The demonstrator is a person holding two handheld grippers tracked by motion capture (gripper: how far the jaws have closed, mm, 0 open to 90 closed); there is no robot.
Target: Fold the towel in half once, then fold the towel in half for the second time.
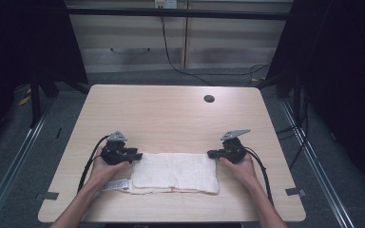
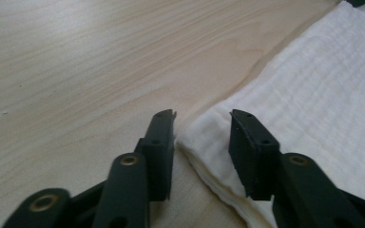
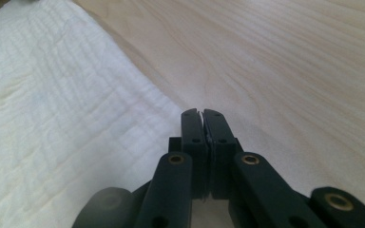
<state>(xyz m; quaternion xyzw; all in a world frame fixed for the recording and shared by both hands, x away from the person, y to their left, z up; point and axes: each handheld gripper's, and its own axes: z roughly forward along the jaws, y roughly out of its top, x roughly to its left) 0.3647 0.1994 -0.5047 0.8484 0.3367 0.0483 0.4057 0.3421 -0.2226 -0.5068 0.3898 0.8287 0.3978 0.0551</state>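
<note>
A white folded towel (image 1: pixel 176 172) lies flat near the front edge of the wooden table (image 1: pixel 171 114). My left gripper (image 1: pixel 137 156) is at the towel's far left corner. In the left gripper view the towel (image 2: pixel 313 95) has that corner lying between the jaws of my open left gripper (image 2: pixel 202 114). My right gripper (image 1: pixel 211 154) is at the towel's far right corner. In the right gripper view my right gripper (image 3: pixel 202 112) has its jaws pressed together right beside the towel (image 3: pixel 52 118) edge, with no cloth visible between them.
A striped label strip (image 1: pixel 116 184) sticks out from under the towel's near left corner. A round cable hole (image 1: pixel 209 99) sits at the table's far right. Cabinets (image 1: pixel 180 42) and cables stand beyond the table.
</note>
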